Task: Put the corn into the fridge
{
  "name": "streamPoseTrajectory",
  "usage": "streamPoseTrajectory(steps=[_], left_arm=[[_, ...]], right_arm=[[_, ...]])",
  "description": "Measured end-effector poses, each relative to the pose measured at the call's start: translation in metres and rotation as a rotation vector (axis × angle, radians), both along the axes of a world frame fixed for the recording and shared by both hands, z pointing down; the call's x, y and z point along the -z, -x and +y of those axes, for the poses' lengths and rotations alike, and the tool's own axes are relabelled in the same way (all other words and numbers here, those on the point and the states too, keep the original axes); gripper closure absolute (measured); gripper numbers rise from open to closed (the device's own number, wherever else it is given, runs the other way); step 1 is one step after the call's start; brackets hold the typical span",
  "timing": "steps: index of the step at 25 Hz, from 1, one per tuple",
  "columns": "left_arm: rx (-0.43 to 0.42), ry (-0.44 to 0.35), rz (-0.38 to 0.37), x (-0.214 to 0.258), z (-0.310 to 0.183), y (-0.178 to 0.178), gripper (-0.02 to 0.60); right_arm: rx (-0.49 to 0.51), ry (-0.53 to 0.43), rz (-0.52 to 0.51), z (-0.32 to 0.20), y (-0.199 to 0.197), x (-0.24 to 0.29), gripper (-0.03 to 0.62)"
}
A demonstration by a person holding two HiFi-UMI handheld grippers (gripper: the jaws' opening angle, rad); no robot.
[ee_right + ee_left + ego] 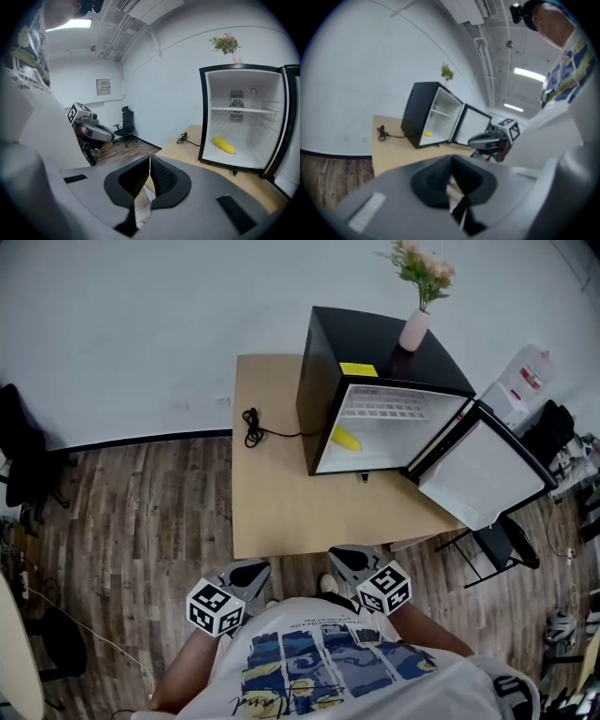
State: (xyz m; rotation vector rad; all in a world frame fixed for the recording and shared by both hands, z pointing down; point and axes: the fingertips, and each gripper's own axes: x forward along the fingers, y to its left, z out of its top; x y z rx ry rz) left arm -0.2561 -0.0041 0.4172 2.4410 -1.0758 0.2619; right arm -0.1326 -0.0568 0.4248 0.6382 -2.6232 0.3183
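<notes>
Corn [346,439] lay in fridge [317,390], door [483,474] open at 3 o'clock. Left gripper [247,573] & right gripper [351,562] were shut, empty. Door prob. wanted a gentle push.

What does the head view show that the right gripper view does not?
Head view only: the yellow sticker on top of the fridge and the water dispenser. Right gripper view only: the vent on the fridge's back wall and a wall notice. Both: the corn lying on the fridge floor, the flower vase on top, the cord on the table.
</notes>
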Motion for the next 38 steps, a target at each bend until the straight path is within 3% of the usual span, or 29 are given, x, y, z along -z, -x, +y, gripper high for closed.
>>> streamPoseTrajectory(steps=[11,23,38], left_arm=[[-0.012,-0.01,-0.002,0.007,0.01,0.007,0.571],[-0.084,0.016,-0.017,-0.003,-0.004,-0.021,0.571],[-0.048,0.023,-0.026,-0.014,-0.07,-0.064,0.571]], right_arm=[[0.042,-0.028,-0.013,0.012,0.018,0.014,0.58],[0.02,-0.043,0.038,0.009,-0.005,0.002,0.583],[0.023,-0.073,0.043,-0.063,-0.05,-0.01,0.583]])
